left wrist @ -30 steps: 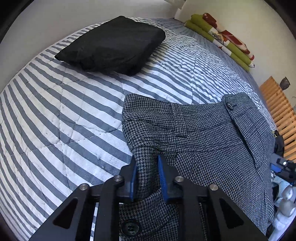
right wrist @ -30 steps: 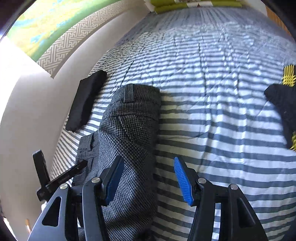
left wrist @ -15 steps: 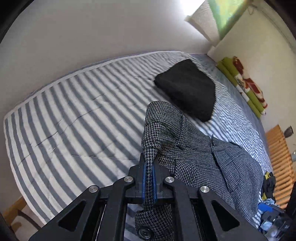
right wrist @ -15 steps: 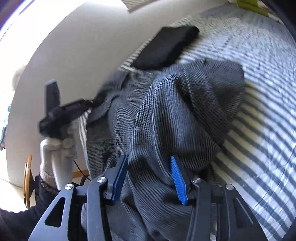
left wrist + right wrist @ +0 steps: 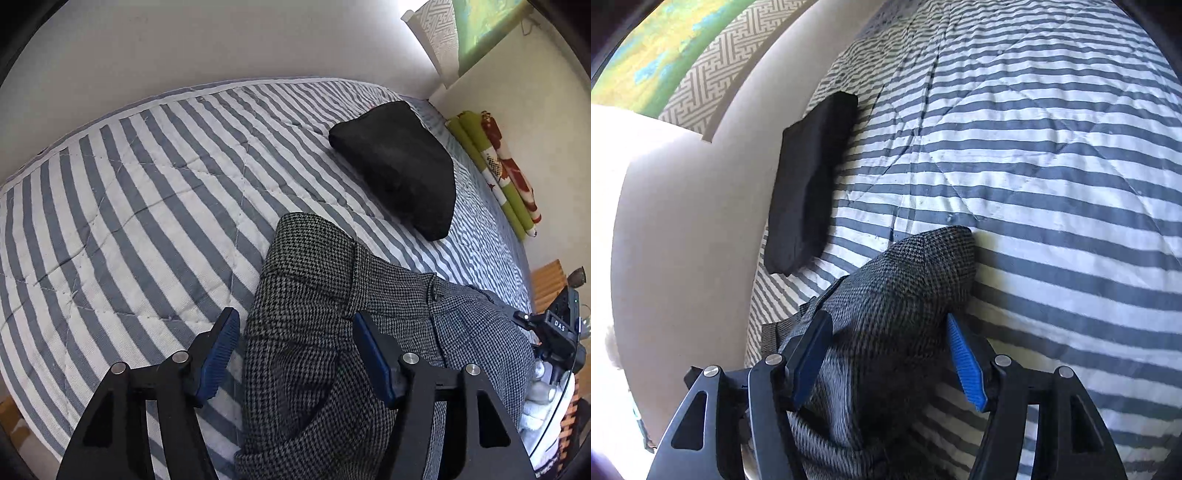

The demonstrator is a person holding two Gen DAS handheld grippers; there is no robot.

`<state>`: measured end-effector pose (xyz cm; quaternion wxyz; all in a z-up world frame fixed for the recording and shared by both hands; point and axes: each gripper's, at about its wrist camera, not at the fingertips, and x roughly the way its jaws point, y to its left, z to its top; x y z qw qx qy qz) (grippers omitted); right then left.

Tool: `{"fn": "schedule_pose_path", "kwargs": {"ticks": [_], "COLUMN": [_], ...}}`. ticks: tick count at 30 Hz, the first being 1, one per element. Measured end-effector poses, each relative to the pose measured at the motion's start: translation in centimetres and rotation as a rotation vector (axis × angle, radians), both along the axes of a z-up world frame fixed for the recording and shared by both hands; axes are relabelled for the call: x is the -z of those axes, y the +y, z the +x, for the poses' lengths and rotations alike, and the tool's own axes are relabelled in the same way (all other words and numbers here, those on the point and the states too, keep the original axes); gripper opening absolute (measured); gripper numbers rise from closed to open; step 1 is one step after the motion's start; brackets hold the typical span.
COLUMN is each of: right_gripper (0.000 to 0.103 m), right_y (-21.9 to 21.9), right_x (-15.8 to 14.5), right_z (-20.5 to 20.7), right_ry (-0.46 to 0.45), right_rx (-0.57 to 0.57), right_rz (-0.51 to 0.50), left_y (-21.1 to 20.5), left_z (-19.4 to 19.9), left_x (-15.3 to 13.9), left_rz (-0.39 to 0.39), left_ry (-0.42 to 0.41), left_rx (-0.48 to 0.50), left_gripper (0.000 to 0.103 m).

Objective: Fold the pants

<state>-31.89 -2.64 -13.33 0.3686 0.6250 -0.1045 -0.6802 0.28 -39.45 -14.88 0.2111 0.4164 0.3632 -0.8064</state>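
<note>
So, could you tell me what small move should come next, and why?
Probably draw both grippers back off the pants. The left gripper and right gripper have opening jaws straddling the houndstooth cloth without pinching it, and it rests bunched on the striped quilt.

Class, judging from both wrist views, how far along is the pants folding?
Done: the houndstooth pants lie bunched on the striped quilt. In hand: left gripper and right gripper are opening, cloth between the pads. Left: flatten and square them.

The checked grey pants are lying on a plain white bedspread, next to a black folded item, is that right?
Not quite. The bedspread is striped grey and white, not plain white, as the left wrist view shows. The checked grey pants do lie on it, with the black folded item nearby.
</note>
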Motion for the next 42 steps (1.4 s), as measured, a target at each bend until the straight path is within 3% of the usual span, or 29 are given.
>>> {"fn": "schedule_pose_path", "kwargs": {"ticks": [1, 4, 5, 7, 11, 16, 20, 26, 31, 35, 37, 39, 40, 41, 42], "right_gripper": [0.059, 0.017, 0.013, 0.009, 0.008, 0.007, 0.007, 0.007, 0.007, 0.007, 0.007, 0.007, 0.008, 0.011, 0.015], "right_y": [-0.9, -1.3, -0.9, 0.6, 5.7, 13.6, 21.1, 29.2, 33.7, 35.2, 35.7, 35.9, 35.8, 35.4, 35.4], "right_x": [0.0, -1.1, -2.3, -4.6, -12.0, -23.3, -31.1, -36.4, -36.6, -33.2, -30.6, -26.7, -24.7, -22.2, -19.2], "right_z": [0.1, 1.2, 1.9, 2.9, 6.4, 14.2, 20.8, 27.9, 30.9, 28.5, 26.1, 22.8, 21.4, 19.3, 16.9], "right_ry": [0.032, 0.073, 0.119, 0.194, 0.351, 0.6, 0.727, 0.828, 0.846, 0.795, 0.748, 0.697, 0.691, 0.656, 0.584], "right_rx": [-0.016, -0.045, -0.045, -0.053, -0.028, 0.012, 0.098, 0.187, 0.219, 0.235, 0.255, 0.28, 0.274, 0.257, 0.25], "right_rz": [0.026, 0.024, 0.03, 0.041, -0.006, -0.041, -0.112, -0.139, -0.146, -0.145, -0.12, -0.071, -0.024, 0.036, 0.095], "left_y": [0.0, 0.5, 0.9, 1.7, 4.4, 8.9, 14.1, 20.7, 24.6, 26.7, 27.3, 27.8, 28.0, 27.7, 27.3], "left_z": [-0.8, -1.7, -1.7, -1.8, -0.4, 3.7, 6.9, 11.0, 12.8, 10.0, 6.3, 1.7, -0.7, -3.0, -5.0], "left_x": [0.3, -0.1, -0.7, -2.0, -7.6, -17.4, -25.5, -33.1, -35.3, -33.7, -31.3, -27.7, -25.5, -23.0, -20.6], "left_rz": [0.001, -0.052, -0.057, -0.061, -0.073, -0.067, -0.16, -0.262, -0.329, -0.366, -0.356, -0.363, -0.376, -0.367, -0.333], "left_ry": [-0.01, -0.026, -0.004, 0.064, 0.222, 0.461, 0.58, 0.681, 0.67, 0.595, 0.531, 0.452, 0.38, 0.311, 0.27], "left_rx": [-0.006, -0.012, -0.009, 0.019, 0.085, 0.148, 0.242, 0.337, 0.406, 0.443, 0.459, 0.472, 0.48, 0.483, 0.488], "left_gripper": [0.038, 0.016, 0.013, 0.011, 0.01, 0.01, 0.01, 0.01, 0.01, 0.01, 0.011, 0.024, 0.042, 0.049, 0.049]}}
